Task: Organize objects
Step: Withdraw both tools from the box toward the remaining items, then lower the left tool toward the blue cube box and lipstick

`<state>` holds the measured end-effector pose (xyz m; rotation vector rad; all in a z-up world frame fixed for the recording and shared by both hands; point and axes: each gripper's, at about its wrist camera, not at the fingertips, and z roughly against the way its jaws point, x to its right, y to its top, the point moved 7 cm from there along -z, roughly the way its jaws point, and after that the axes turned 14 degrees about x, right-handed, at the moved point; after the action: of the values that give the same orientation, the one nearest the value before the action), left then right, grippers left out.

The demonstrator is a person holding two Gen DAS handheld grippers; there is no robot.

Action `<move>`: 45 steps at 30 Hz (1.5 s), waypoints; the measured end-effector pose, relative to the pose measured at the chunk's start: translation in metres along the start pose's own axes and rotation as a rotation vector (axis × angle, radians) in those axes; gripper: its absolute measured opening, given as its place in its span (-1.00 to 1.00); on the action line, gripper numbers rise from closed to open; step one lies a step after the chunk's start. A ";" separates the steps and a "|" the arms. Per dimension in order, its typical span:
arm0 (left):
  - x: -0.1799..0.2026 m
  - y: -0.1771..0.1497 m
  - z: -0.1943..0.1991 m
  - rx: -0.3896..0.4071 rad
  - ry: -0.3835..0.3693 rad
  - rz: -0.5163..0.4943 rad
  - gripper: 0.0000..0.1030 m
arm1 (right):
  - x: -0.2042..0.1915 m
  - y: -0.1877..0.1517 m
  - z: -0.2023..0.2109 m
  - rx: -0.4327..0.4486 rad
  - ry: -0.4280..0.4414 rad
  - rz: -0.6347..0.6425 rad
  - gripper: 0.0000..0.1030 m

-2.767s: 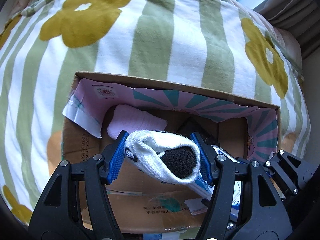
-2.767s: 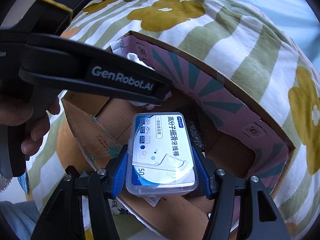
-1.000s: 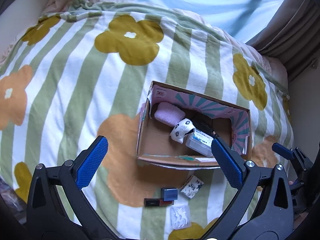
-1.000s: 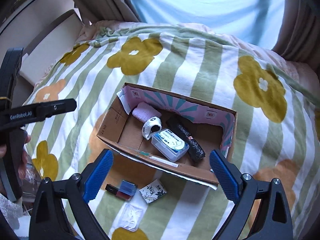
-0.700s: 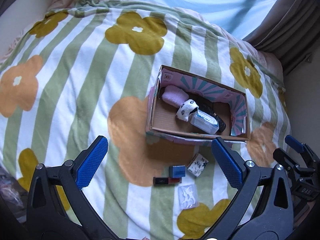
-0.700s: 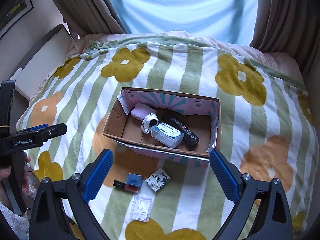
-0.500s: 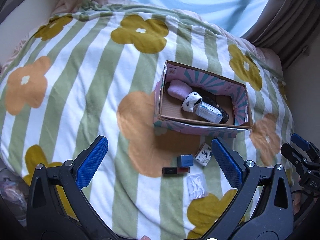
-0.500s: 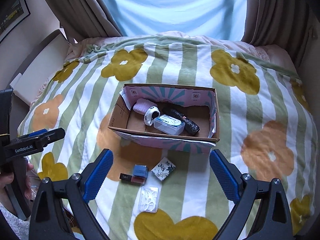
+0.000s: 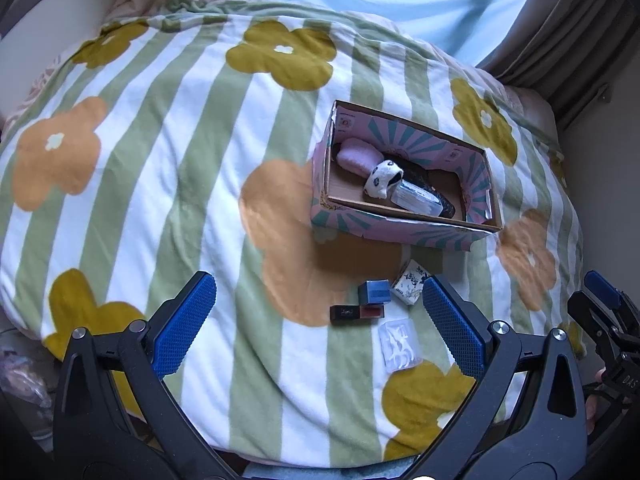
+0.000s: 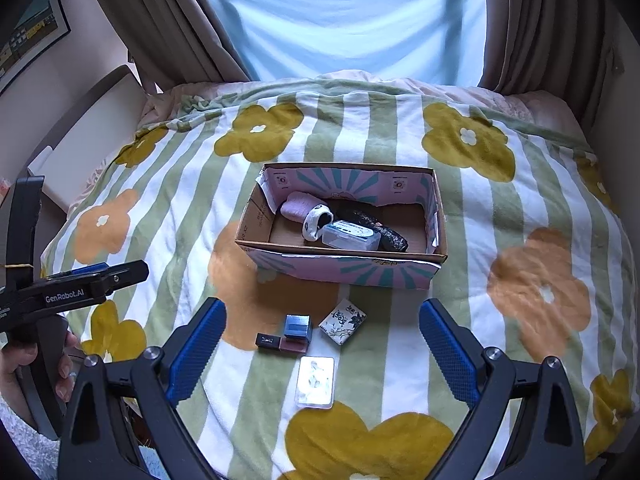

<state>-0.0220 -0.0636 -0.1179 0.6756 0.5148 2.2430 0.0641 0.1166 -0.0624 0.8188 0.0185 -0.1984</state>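
Left gripper [image 9: 319, 326]: jaws spread wide, nothing held; raised well above the blanket [image 9: 168, 184], near its front edge. Seen from the right wrist view as a black arm at the far left, gripped by a hand [image 10: 24, 364].

Right gripper [image 10: 322, 344]: jaws spread wide, nothing held; raised above the front of the blanket [image 10: 500, 216], facing the box [image 10: 348, 270]. Its tip is seen at the right edge of the left wrist view.

Box [image 9: 396, 232]: cardboard, open-topped, lined and faced with pink and teal sunburst paper; set on the blanket, right of centre in the left wrist view.

Contents of box, listed from the left end:
- Pink roll [image 10: 297, 206], laid against the back left corner.
- White sock [image 10: 316, 222] with dark spots, rolled, touching the pink roll.
- Clear case [image 10: 351, 236] with a blue and white label, laid just beside the sock, partly over the dark bundle.
- Dark bundle [image 10: 384, 232], laid lengthwise behind and right of the case.

Loose items on the blanket, just in front of the box:
- Blue cube [image 10: 298, 326], touching the black and red bar.
- Black and red bar [image 10: 280, 342], laid flat.
- White patterned packet [image 10: 343, 321], right of the cube, slightly apart from it.
- Clear flat packet [image 10: 315, 382], nearest the grippers, apart from the rest.

Surroundings: curtains [image 10: 168, 20] drawn to both sides of a bright window.
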 end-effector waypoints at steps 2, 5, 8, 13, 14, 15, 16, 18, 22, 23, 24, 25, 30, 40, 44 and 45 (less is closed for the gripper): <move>0.003 -0.002 -0.001 -0.009 -0.003 -0.009 0.99 | -0.002 -0.005 0.000 -0.004 0.001 0.000 0.87; 0.006 -0.008 -0.004 -0.027 -0.008 -0.019 0.99 | -0.004 -0.014 0.000 -0.013 0.005 0.001 0.87; 0.010 -0.016 -0.009 -0.054 -0.010 -0.030 0.99 | -0.005 -0.026 -0.002 -0.028 0.004 0.007 0.87; 0.017 -0.037 -0.028 -0.126 -0.019 -0.034 0.99 | -0.007 -0.053 -0.011 -0.072 -0.003 0.030 0.87; 0.019 -0.041 -0.032 -0.141 -0.021 -0.036 0.99 | -0.007 -0.061 -0.014 -0.087 -0.005 0.034 0.87; 0.021 -0.047 -0.038 -0.158 -0.023 -0.039 0.99 | -0.007 -0.067 -0.017 -0.098 -0.005 0.036 0.87; 0.023 -0.052 -0.044 -0.175 -0.023 -0.043 0.99 | -0.007 -0.075 -0.020 -0.109 -0.003 0.038 0.87; 0.028 -0.063 -0.057 -0.205 -0.024 -0.052 0.99 | -0.007 -0.089 -0.028 -0.132 0.001 0.039 0.87; 0.038 -0.087 -0.089 -0.272 -0.022 -0.073 0.99 | -0.011 -0.115 -0.046 -0.167 0.011 0.081 0.87; 0.041 -0.093 -0.097 -0.289 -0.022 -0.077 0.99 | -0.012 -0.122 -0.051 -0.175 0.011 0.103 0.87; 0.043 -0.099 -0.105 -0.306 -0.023 -0.082 0.99 | -0.014 -0.126 -0.054 -0.176 0.013 0.115 0.87; 0.046 -0.105 -0.113 -0.320 -0.023 -0.087 0.99 | -0.015 -0.130 -0.056 -0.176 0.016 0.126 0.87; 0.056 -0.128 -0.151 -0.390 -0.011 -0.099 0.99 | -0.020 -0.152 -0.074 -0.186 0.035 0.167 0.87; 0.062 -0.164 -0.207 -0.501 0.024 -0.123 0.99 | -0.010 -0.188 -0.118 -0.238 0.034 0.125 0.87; 0.065 -0.171 -0.219 -0.532 0.034 -0.113 0.99 | -0.009 -0.196 -0.128 -0.248 0.039 0.108 0.86; 0.065 -0.173 -0.221 -0.536 0.039 -0.114 0.99 | -0.009 -0.197 -0.130 -0.248 0.041 0.108 0.86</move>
<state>-0.1030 0.0630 -0.3632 0.3161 -0.0396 2.1525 0.0268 0.0815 -0.2932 0.5749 0.0363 -0.0748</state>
